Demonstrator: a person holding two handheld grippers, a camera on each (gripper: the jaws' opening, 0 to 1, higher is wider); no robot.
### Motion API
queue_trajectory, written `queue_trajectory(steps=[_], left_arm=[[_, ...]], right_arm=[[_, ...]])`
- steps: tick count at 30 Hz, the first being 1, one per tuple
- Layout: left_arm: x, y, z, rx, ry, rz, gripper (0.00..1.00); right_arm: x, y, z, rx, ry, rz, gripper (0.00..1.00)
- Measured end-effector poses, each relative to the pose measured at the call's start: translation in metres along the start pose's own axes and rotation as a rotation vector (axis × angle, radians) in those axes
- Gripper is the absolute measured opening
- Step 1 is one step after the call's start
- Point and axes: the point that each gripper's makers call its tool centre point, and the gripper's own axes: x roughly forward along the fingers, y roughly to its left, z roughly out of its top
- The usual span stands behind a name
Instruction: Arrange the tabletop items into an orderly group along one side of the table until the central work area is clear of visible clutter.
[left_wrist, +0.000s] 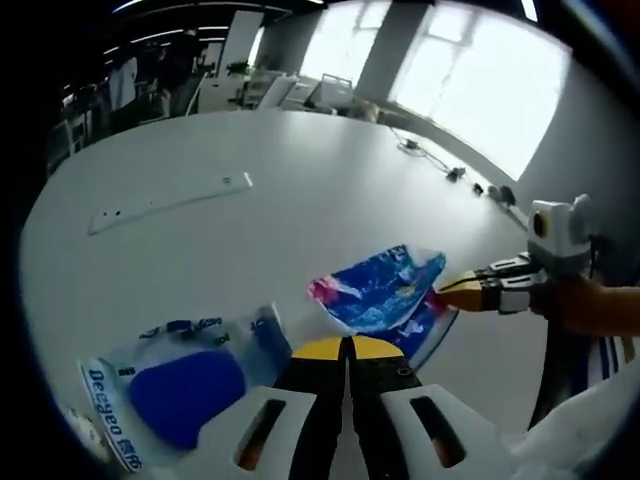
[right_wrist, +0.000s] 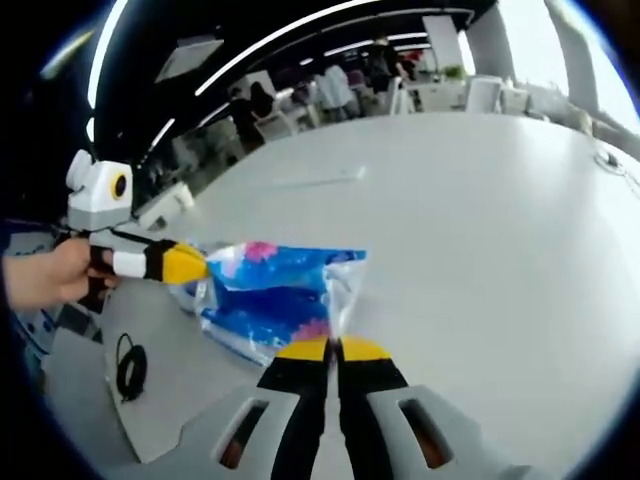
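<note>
Both pairs of yellow-tipped jaws are pressed together on the same thing. In the right gripper view, the right gripper (right_wrist: 337, 347) pinches the near corner of a blue and pink printed plastic bag (right_wrist: 270, 290), while the left gripper (right_wrist: 190, 264) comes in from the left and bites the bag's far left edge, a person's hand (right_wrist: 45, 275) behind it. In the left gripper view the left gripper (left_wrist: 347, 346) has its jaws shut at the bag's (left_wrist: 385, 290) near edge, and the right gripper (left_wrist: 455, 290) nips its right corner.

The bag hangs stretched between them, near the edge of the white table (left_wrist: 300, 190). Just left of the left gripper lies a clear pouch with a dark blue insert (left_wrist: 185, 385), flat on the table. A pale flat strip (left_wrist: 165, 203) lies well apart, farther in.

The risk, as I judge it: with two thin-film grips pulling apart, the plastic could tear or slip from one jaw, letting the bag swing and fall off the table edge.
</note>
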Motion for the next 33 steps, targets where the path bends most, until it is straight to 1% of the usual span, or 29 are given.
queue_trajectory(steps=[8,19,33], left_arm=[[0.010,0.007,-0.002,-0.038,0.007,0.024,0.00],[0.018,0.011,-0.006,-0.043,0.020,0.038,0.00],[0.025,0.019,-0.009,-0.054,0.033,0.052,0.00]], right_arm=[[0.011,-0.007,-0.003,0.010,0.012,-0.002,0.00],[0.019,-0.012,-0.012,0.021,0.032,0.008,0.00],[0.029,-0.014,-0.011,0.016,0.037,0.014,0.00]])
